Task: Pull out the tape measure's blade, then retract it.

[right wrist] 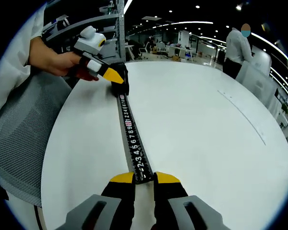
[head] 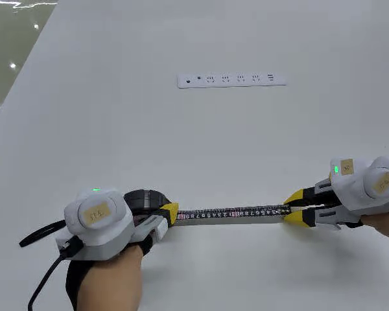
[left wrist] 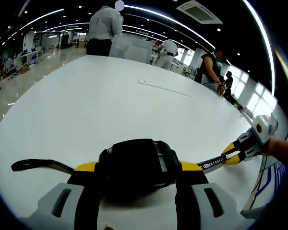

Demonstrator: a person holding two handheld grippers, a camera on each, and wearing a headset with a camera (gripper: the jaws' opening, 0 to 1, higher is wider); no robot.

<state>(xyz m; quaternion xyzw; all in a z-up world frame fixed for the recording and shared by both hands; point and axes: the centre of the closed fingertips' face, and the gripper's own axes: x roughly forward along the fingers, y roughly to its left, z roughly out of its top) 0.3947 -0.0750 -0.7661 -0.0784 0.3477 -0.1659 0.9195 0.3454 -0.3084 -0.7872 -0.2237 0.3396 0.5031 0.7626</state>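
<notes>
On the white table [head: 181, 142], near its front edge, the left gripper [head: 161, 219] has its jaws clamped around the black tape measure case [head: 146, 201]. The right gripper [head: 297, 207] is pinched shut on the end of the blade [head: 233, 212] stretched between them. I'd pull straight along the blade's line, case level, no twist. The end hook is buried between the right jaws, and I can't make out any lock button.
</notes>
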